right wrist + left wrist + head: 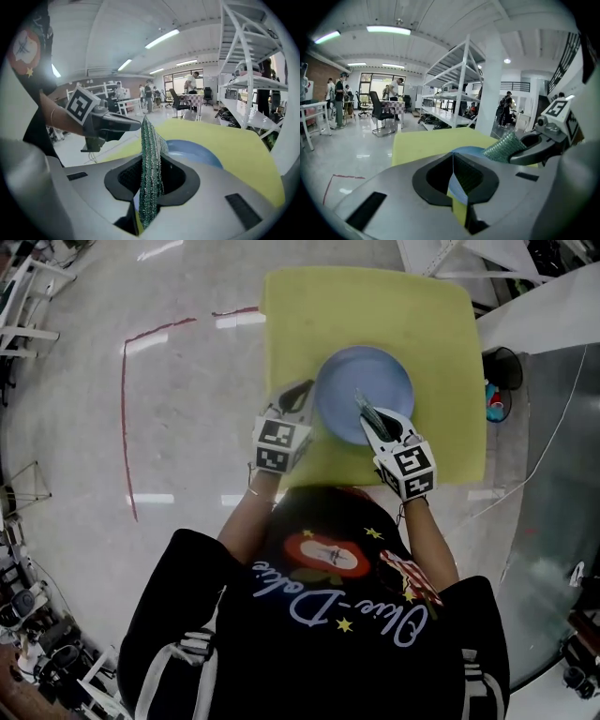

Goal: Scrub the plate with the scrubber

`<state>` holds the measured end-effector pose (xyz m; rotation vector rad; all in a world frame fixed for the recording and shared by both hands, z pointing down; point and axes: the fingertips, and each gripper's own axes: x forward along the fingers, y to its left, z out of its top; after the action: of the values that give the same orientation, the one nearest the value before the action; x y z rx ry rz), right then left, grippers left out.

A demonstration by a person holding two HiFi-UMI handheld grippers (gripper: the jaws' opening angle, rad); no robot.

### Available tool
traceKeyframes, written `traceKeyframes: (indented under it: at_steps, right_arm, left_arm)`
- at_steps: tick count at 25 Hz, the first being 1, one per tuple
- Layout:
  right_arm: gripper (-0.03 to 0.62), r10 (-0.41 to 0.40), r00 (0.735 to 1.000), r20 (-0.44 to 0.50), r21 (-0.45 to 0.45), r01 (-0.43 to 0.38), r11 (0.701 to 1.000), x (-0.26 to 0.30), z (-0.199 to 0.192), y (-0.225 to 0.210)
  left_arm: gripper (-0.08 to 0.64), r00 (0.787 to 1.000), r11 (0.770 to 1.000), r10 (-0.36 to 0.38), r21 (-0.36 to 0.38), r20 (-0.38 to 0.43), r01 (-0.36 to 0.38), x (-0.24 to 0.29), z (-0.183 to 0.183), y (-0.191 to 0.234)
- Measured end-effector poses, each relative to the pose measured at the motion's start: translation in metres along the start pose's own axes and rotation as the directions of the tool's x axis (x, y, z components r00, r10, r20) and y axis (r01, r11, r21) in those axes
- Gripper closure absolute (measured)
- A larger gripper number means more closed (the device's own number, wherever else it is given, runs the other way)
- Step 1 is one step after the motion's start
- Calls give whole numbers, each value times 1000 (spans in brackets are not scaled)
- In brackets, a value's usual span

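Clenching the scrubber (151,159), the right gripper (367,414) was at five o'clock of the plate (375,371), which lay on the table (300,315); the left gripper (298,396), closed and empty, was at its nine o'clock.

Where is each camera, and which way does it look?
Head view: on the person's head, looking down at the plate on the mat; shirt, forearms, left gripper and right gripper show.
Left gripper view: on the left gripper, looking along its shut jaws over the plate; the right gripper and scrubber show.
Right gripper view: on the right gripper, looking along jaws shut on the scrubber; the left gripper and forearm show.
Shared: both gripper views see plate, mat, the other gripper.
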<state>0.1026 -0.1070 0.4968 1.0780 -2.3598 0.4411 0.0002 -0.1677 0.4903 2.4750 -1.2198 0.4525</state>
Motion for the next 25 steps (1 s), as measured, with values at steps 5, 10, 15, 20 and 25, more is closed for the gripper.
traceKeyframes:
  at_steps: [5, 10, 15, 20, 25]
  right_arm:
    - [534, -15, 990, 140, -12, 17, 1000, -25, 31, 7]
    - [534, -40, 977, 209, 20, 36, 999, -48, 41, 7]
    - [534, -40, 954, 296, 49, 27, 998, -71, 52, 10]
    - [534, -37, 941, 337, 50, 21, 999, -87, 58, 16]
    - [534, -49, 931, 362, 56, 31, 998, -98, 59, 16]
  left_arm:
    - [557, 995, 999, 13, 33, 95, -16, -27, 35, -24]
    - [557, 993, 999, 14, 45, 118, -20, -44, 45, -51]
    - [557, 986, 996, -1, 86, 164, -14, -61, 59, -80]
    - [557, 982, 993, -8, 119, 187, -14, -75, 63, -99]
    - [557, 981, 993, 6, 114, 192, -29, -82, 61, -106]
